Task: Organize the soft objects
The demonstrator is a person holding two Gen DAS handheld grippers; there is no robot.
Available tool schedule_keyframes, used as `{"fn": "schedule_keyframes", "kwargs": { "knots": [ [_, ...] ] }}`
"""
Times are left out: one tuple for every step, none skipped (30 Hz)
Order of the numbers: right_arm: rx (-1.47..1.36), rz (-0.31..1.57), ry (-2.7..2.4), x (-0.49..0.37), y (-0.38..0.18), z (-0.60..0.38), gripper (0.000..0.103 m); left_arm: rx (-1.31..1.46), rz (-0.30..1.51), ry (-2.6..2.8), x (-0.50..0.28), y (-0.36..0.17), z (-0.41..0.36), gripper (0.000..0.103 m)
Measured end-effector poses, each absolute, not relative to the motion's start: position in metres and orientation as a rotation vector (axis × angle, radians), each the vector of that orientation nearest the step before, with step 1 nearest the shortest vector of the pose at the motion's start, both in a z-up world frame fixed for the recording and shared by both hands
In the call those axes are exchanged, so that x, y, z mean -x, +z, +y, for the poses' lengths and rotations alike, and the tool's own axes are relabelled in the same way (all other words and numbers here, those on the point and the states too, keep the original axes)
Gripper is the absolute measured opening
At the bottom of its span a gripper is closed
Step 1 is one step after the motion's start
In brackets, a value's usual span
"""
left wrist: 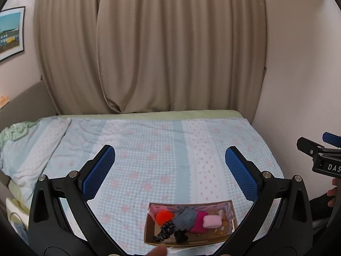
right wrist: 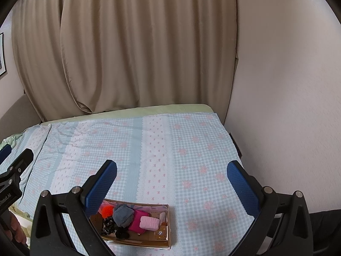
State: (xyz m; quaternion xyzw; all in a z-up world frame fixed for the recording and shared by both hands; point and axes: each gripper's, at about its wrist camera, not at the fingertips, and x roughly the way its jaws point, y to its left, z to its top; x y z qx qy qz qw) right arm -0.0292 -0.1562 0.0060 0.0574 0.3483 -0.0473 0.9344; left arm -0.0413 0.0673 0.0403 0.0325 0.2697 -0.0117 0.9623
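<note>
A: Bed (left wrist: pixel 162 149) against curtain (left wrist: pixel 149 42). Box (right wrist: pixel 164 237) on it holds pompom (right wrist: pixel 107 210), grey cloth (right wrist: pixel 123 215), pink roll (right wrist: pixel 149 223).
B: Left gripper (left wrist: pixel 170 170), right gripper (right wrist: pixel 171 183): both high above bed, jaws wide, empty.

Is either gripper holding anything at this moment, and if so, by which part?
Nothing is held. The left gripper and right gripper are both open and bare above the bed, and the soft items lie in the cardboard box.
</note>
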Motion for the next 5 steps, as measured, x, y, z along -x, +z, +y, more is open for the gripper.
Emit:
{"fn": "schedule_keyframes", "kwargs": {
  "knots": [
    [-0.117,0.714,-0.094,0.0281,0.0060,-0.1565,0.103,-0.063,0.549,-0.026,0.0404,0.0393,0.0671,0.103],
    [-0.118,0.717,-0.092,0.0271,0.0057,-0.1565,0.103,-0.062,0.549,-0.029,0.0399,0.0390,0.0671,0.103],
    [-0.118,0.720,-0.090,0.0266,0.0052,-0.1565,0.103,-0.061,0.545,-0.029,0.0400,0.0382,0.0672,0.103],
    [-0.118,0.724,-0.088,0.0253,0.0044,-0.1562,0.103,-0.061,0.544,-0.025,0.0398,0.0374,0.0673,0.103],
    [-0.119,0.729,-0.085,0.0229,0.0033,-0.1572,0.103,-0.060,0.547,-0.022,0.0386,0.0362,0.0673,0.103]
  ]
}}
